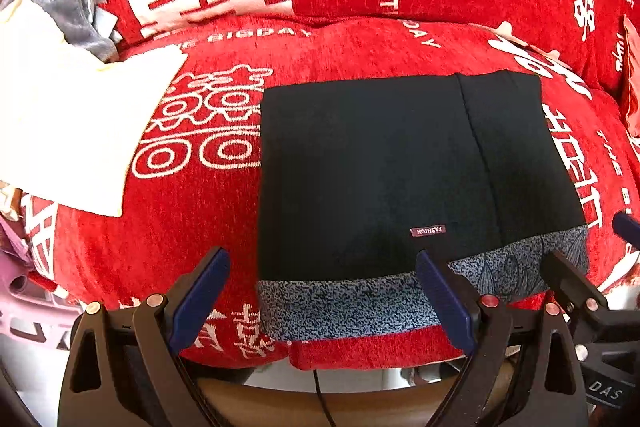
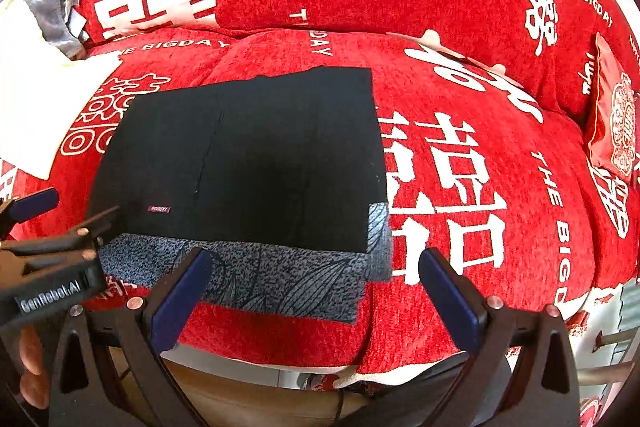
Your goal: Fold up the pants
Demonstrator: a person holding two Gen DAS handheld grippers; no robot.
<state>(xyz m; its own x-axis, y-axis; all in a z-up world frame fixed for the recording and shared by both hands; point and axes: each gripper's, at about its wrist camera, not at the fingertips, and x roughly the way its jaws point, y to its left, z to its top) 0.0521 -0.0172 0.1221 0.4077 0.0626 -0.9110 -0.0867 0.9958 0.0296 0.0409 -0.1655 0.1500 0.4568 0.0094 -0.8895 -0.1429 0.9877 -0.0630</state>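
Lying folded into a flat rectangle on the red sofa cushion (image 1: 200,227), the black pants (image 1: 380,167) are touched by neither the left gripper (image 1: 320,283) nor the right gripper (image 2: 316,279); both are held wide open and empty.

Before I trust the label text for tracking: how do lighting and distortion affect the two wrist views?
Left wrist view: the pants are evenly lit, the label is readable, and the sofa cover bulges under fisheye. Right wrist view: the dark cloth loses its detail, the label is blurred, and the edges curve strongly.
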